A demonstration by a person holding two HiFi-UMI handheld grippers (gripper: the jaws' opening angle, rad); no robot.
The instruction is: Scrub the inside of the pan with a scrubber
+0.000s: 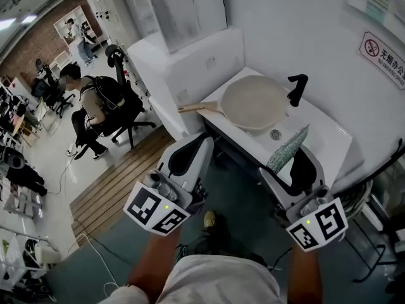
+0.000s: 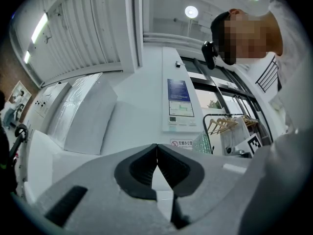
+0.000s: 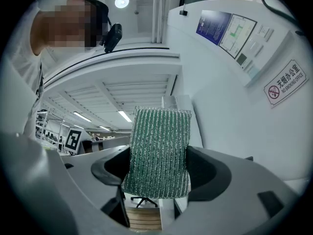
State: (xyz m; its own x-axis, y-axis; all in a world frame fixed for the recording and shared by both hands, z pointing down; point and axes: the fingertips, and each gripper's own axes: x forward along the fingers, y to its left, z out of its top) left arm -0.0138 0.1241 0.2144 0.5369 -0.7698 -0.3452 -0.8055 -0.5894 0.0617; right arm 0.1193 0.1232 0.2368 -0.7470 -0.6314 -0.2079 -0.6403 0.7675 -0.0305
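A beige pan [image 1: 254, 102] lies in the white sink [image 1: 329, 138], its wooden handle [image 1: 197, 107] sticking out to the left over the rim. My right gripper [image 1: 296, 149] is shut on a green ribbed scrubber [image 1: 288, 147] [image 3: 159, 151], held upright in front of the sink and short of the pan. In the right gripper view the scrubber fills the gap between the jaws [image 3: 157, 180]. My left gripper [image 1: 204, 139] [image 2: 156, 153] is shut with nothing in it, raised in front of the sink's left corner, near the pan handle.
A black faucet [image 1: 296, 88] stands at the back of the sink, with a drain [image 1: 275, 133] beside the pan. A white box-shaped unit [image 1: 190, 59] adjoins the sink on the left. A person sits on an office chair [image 1: 104, 106] further left, beyond wooden decking [image 1: 120, 176].
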